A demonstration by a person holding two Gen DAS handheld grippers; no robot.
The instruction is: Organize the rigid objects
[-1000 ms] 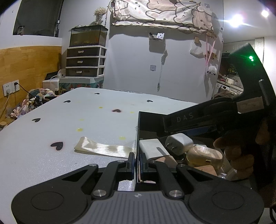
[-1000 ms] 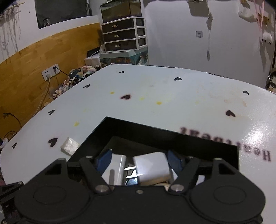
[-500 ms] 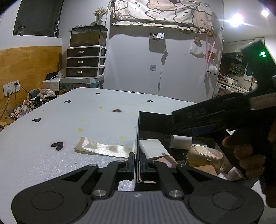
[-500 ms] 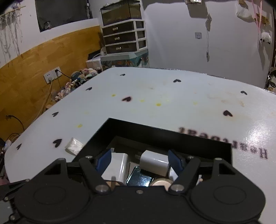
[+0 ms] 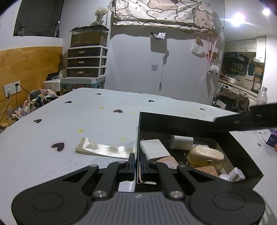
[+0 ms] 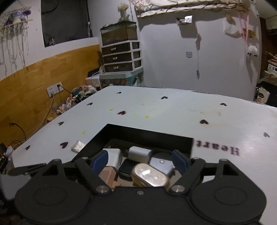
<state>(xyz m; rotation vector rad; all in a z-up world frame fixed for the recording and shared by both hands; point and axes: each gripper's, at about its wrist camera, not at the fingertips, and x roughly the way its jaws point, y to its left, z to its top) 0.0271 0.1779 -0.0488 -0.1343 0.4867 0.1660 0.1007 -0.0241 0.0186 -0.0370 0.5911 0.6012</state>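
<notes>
Left tongs [image 5: 137, 163] pinch the black box [image 5: 242, 155] wall; right tongs [image 6: 139, 160] wide, empty — tabletop [image 6: 173, 110] print reads "Heart" [image 6: 218, 149], inverted.

You are working in a lived-in home. Evidence: fish tank [image 5: 90, 36] on a plastic drawer unit [image 5: 86, 62], upper left of the frame; cartoon-print cloth [image 5: 162, 13] hung along the top; plush toys [image 6: 77, 97] heaped on the floor at left, beside a wall socket [image 5: 12, 86]; kitchen shelves [image 5: 242, 69] at far right; heart-dotted table [image 5: 69, 121] in the middle.
</notes>
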